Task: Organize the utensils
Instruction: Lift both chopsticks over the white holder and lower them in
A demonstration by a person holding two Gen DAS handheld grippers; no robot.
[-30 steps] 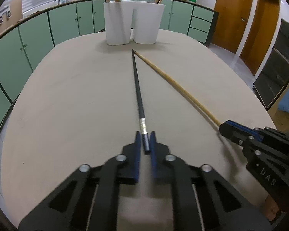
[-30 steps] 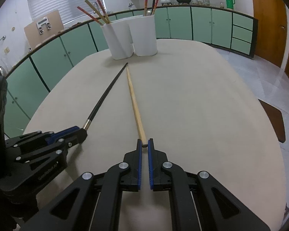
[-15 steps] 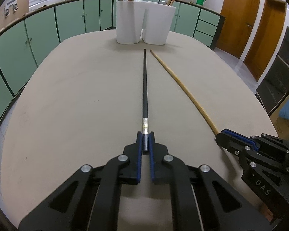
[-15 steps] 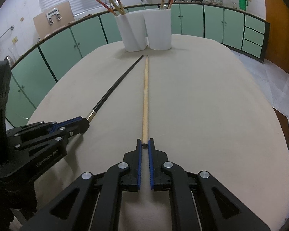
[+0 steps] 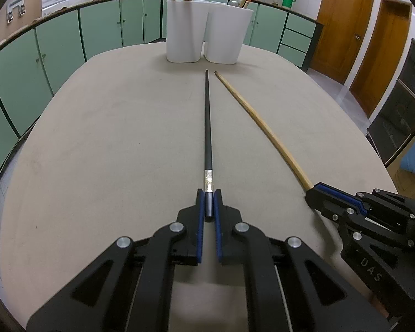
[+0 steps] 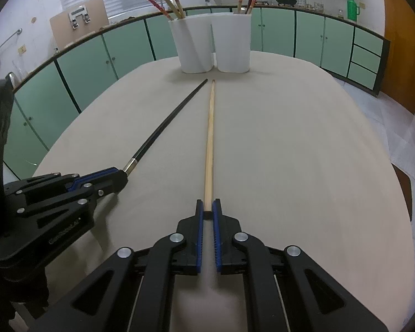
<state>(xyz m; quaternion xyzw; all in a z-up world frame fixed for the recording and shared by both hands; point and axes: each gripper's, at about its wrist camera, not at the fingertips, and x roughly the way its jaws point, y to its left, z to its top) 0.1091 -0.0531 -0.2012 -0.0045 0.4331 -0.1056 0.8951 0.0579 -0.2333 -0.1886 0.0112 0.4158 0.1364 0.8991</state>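
My left gripper (image 5: 209,193) is shut on the near end of a long black chopstick (image 5: 208,127) with a silver band, its tip pointing at two white holders (image 5: 204,38). My right gripper (image 6: 207,204) is shut on the near end of a wooden chopstick (image 6: 209,138), which points at the same holders (image 6: 213,44). Both chopsticks run side by side just above the beige table, tips close together short of the holders. The left holder (image 6: 192,45) and right holder (image 6: 232,43) each hold several chopsticks. Each gripper shows in the other's view: the right gripper (image 5: 312,193) and the left gripper (image 6: 121,175).
The beige oval table (image 5: 110,152) falls off at its edges on both sides. Green cabinets (image 5: 69,44) ring the room behind it. Wooden doors (image 5: 345,22) stand at the far right.
Both grippers have moved forward and up toward the holders with their chopsticks. The chopstick tips have drawn closer to the holders and the two sticks have straightened to near parallel.
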